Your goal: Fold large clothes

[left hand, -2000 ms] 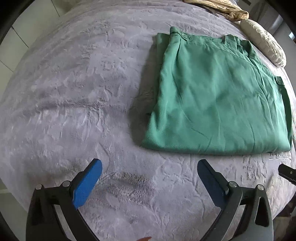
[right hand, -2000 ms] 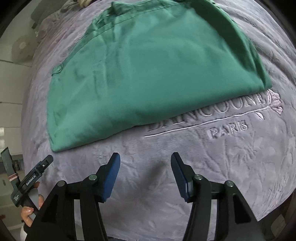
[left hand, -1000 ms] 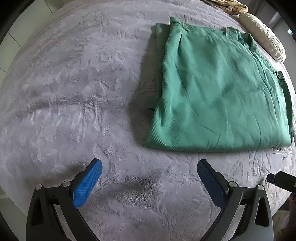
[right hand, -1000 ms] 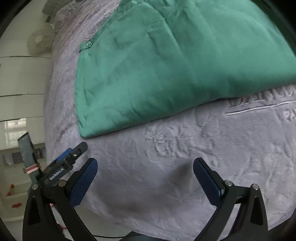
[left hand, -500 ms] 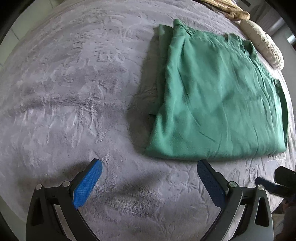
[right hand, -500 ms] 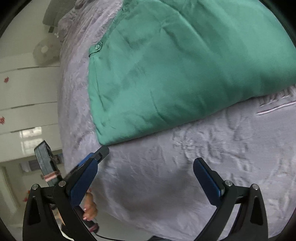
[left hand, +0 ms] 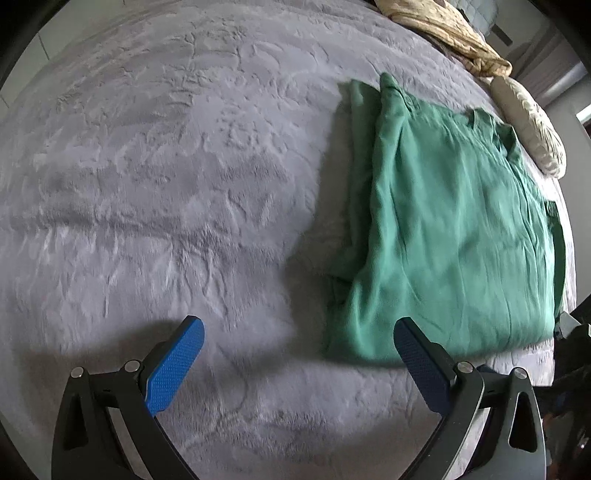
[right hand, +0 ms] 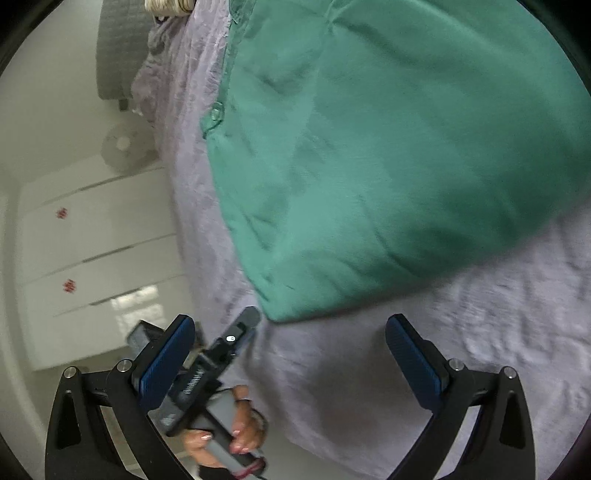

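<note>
A green garment (left hand: 454, 229) lies folded flat on the grey plush bedspread (left hand: 166, 177); it also fills the upper right of the right wrist view (right hand: 388, 147). My left gripper (left hand: 295, 354) is open and empty, low over the bedspread, with its right finger by the garment's near left corner. My right gripper (right hand: 290, 354) is open and empty, just short of the garment's near corner at the bed's edge. The left gripper and the hand holding it show in the right wrist view (right hand: 221, 369).
A beige crumpled cloth (left hand: 450, 29) and a pale pillow (left hand: 528, 125) lie at the far right of the bed. White cabinets (right hand: 92, 258) and a fan (right hand: 122, 144) stand beyond the bed's edge.
Both grippers have moved closer to the garment's near edge. The right gripper opened wider and swung left toward the garment's corner and the bed's edge.
</note>
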